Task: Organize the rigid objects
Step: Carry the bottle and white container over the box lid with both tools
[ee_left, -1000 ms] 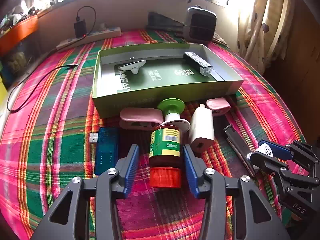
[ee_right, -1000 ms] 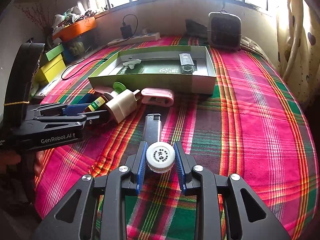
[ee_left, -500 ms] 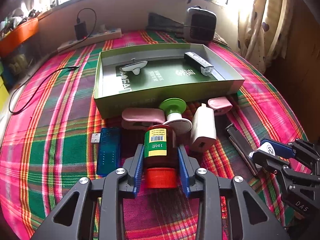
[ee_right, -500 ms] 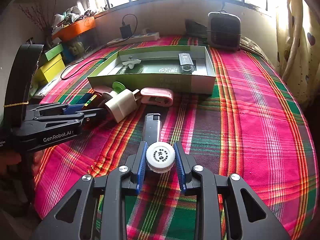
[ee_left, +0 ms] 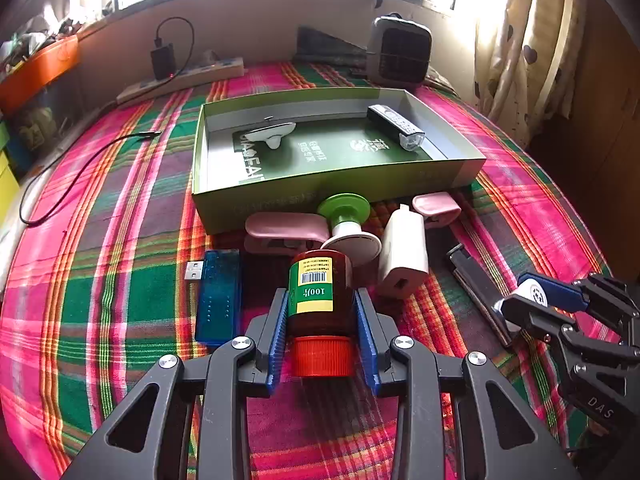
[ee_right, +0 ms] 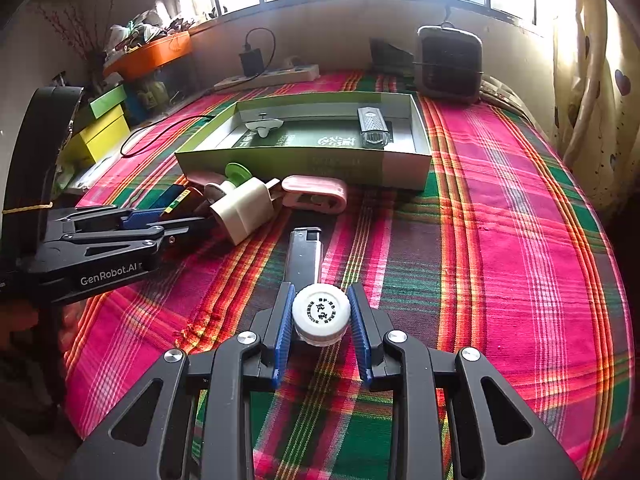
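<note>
Left wrist view: the brown bottle [ee_left: 320, 300] lies on its side on the plaid cloth [ee_left: 120, 280], long axis running from the left gripper [ee_left: 322, 312] toward the green box [ee_left: 336, 188], red cap nearest the camera. Its green-and-yellow label with a barcode faces up. Both blue pads press its sides, so the left gripper clamps it. The bottle's far end hides part of a white-and-green knob [ee_left: 348, 224] just before the box. The right gripper [ee_right: 320, 316] grips a small white jar [ee_right: 320, 314], lid facing the camera; its body is mostly hidden.
</note>
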Demonstrator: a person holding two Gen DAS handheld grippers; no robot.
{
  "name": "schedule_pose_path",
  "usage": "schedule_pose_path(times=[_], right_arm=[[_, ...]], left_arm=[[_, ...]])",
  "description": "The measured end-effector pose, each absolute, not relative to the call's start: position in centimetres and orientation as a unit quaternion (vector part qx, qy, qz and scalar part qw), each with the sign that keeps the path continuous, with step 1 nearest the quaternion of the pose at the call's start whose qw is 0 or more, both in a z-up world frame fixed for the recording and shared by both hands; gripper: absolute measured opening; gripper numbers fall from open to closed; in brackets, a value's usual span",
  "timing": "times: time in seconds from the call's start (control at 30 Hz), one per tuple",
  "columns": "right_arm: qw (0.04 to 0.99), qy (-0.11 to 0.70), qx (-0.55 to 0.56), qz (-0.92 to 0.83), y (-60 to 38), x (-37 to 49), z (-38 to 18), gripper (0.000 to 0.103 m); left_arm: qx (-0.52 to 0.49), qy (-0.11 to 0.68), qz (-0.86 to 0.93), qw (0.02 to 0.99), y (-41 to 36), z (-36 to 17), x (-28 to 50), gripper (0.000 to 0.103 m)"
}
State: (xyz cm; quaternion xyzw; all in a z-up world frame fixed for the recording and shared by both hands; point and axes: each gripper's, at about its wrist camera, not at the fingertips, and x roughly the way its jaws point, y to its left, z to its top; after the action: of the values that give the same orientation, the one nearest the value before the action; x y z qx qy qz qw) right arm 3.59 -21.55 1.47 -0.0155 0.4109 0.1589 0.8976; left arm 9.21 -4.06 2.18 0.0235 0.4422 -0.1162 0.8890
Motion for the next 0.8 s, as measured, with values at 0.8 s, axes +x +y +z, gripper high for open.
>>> schedule_pose_path(times=[0.8], right_arm=[[0.913,0.376,-0.017,0.16,-21.8,4.3,4.7,0.028]], left_arm=[[0.023,0.409,-0.114,0.905,-3.4,5.8,9.0,0.031]])
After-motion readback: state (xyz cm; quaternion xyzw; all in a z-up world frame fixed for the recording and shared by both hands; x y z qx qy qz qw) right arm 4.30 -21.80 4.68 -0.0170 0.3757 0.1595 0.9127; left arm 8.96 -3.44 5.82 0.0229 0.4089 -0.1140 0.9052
